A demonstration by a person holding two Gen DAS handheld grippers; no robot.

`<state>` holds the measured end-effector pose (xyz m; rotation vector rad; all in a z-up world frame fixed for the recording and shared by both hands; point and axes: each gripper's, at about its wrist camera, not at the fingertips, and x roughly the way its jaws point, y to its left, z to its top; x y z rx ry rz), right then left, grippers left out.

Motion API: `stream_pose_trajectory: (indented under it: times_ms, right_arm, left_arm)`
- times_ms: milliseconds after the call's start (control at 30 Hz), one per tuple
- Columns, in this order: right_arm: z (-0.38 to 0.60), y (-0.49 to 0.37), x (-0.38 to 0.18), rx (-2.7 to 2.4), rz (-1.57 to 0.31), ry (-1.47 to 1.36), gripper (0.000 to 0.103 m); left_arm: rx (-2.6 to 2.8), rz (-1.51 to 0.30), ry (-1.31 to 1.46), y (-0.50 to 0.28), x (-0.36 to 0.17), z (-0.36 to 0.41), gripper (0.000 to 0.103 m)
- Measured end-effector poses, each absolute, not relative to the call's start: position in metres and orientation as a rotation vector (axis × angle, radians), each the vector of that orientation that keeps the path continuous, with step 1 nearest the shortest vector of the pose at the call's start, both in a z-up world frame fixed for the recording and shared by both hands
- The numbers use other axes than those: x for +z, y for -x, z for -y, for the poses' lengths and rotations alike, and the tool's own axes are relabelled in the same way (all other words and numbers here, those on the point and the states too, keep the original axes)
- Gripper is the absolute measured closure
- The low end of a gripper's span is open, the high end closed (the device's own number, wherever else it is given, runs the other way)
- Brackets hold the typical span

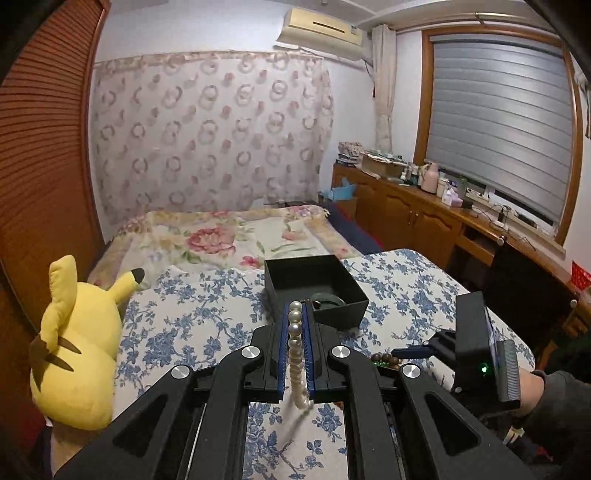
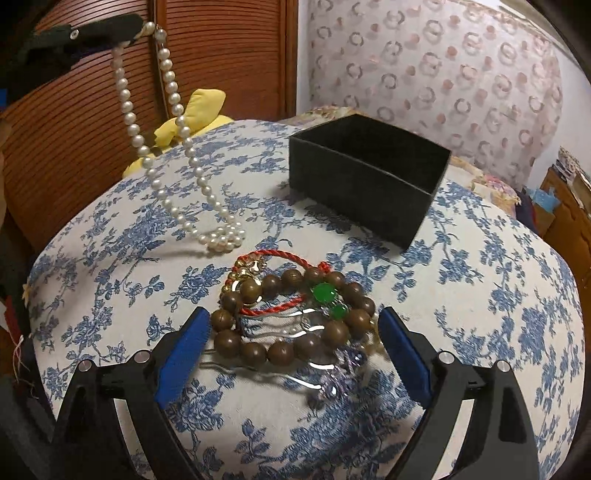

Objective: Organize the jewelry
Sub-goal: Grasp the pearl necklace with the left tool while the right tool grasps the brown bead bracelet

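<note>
Left hand-held gripper clamped (raised), right hand-held gripper spread wide

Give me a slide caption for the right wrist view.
Open right gripper straddles wooden bead bracelet while left gripper lifts pearl necklace near black box.

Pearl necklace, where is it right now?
The pearl necklace is pinched in the left gripper, its upper end lifted; its lower end is coiled on the floral cloth, left of the black box and just behind the wooden bead bracelet.

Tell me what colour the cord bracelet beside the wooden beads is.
Red, with gold charms. The cord bracelet shows best in the right wrist view, tangled with the wooden beads.
</note>
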<state>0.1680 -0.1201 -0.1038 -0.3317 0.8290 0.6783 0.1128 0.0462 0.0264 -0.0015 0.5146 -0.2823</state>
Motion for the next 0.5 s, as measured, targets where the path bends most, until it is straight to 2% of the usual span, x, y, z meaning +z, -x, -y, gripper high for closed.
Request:
stream_pose_trajectory:
  times_ms: [167,267,433,500]
  right_arm:
    - [0.116,-0.174,-0.106,0.691,-0.85,0.325,0.011]
    - [0.118,-0.177,-0.104,0.693,-0.852,0.301,0.025]
    - [0.129,-0.181,-0.096,0.701,-0.847,0.231,0.058]
    - [0.131,-0.182,-0.094,0.707,-0.852,0.208,0.065]
  left_arm:
    - [-0.283,-0.512,-0.001,-0.112,0.028,-0.046,0.096]
    - [-0.283,-0.515,0.004,-0.112,0.029,-0.047,0.096]
    - [-0.281,-0.526,0.003,-0.113,0.028,-0.048,0.096]
    - [-0.281,-0.528,0.003,-0.114,0.027,-0.048,0.096]
